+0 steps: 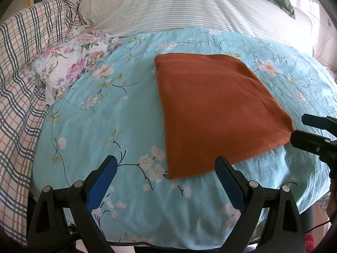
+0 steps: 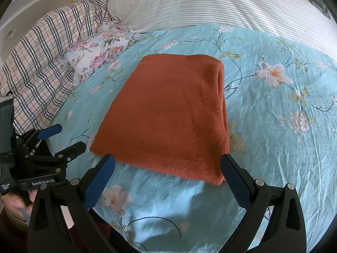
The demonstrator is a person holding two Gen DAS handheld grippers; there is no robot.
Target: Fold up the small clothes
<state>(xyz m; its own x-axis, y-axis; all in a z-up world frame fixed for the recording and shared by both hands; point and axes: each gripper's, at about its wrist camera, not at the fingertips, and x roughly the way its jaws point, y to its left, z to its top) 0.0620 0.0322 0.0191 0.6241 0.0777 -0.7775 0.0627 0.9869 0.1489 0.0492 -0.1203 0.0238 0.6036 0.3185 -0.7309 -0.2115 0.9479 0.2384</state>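
A rust-orange cloth lies folded flat in a rectangle on the light-blue floral bedsheet; it also shows in the right wrist view, with its folded edge on the right side. My left gripper is open and empty, just short of the cloth's near left corner. My right gripper is open and empty, its jaws spanning the cloth's near edge. The right gripper also shows at the right edge of the left wrist view, open beside the cloth's corner. The left gripper shows at the left of the right wrist view.
A floral pillow lies at the left of the sheet. A plaid blanket is bunched along the left. A striped duvet lies behind. The bed's near edge runs just below the grippers.
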